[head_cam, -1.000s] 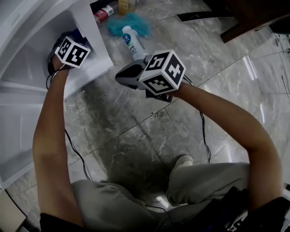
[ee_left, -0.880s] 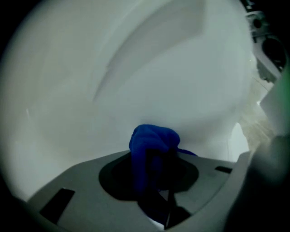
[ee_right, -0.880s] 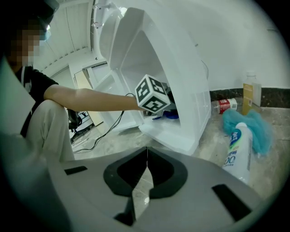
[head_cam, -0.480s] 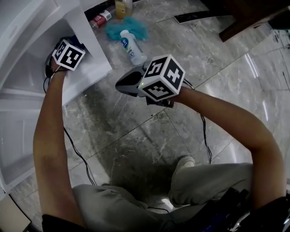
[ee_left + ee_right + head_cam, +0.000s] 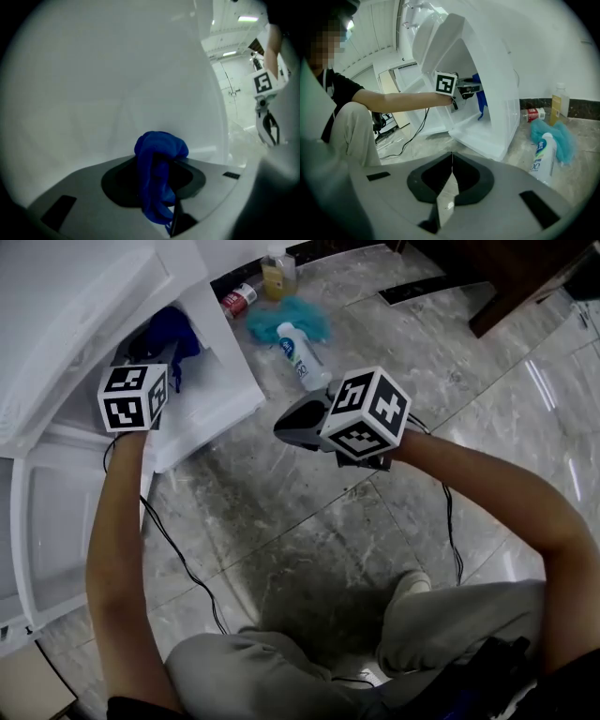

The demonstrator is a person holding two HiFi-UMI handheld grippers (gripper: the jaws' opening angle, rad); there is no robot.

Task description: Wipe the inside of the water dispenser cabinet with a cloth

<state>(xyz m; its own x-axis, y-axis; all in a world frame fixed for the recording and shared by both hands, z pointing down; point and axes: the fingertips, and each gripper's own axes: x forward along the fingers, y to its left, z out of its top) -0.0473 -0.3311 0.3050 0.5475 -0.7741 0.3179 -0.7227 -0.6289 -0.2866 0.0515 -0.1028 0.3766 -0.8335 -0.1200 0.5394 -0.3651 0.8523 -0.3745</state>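
Left gripper: pinching crumpled blue cloth, inside white water dispenser cabinet.
Right gripper: jaws pressed together, empty, outside the cabinet.

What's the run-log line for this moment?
left tongs: shut on blue cloth, inside cabinet | right tongs: shut, empty, outside cabinet

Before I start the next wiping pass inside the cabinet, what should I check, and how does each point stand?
1. Is the blue cloth gripped in the left gripper jaws: ok.
2. Is the left gripper inside the cabinet opening: ok.
3. Is the blue cloth pressed against the cabinet wall: cannot tell.
4. Is the right gripper shut, empty and outside the cabinet: ok.
5. Is the white bottle on the floor clear of the cabinet: ok.
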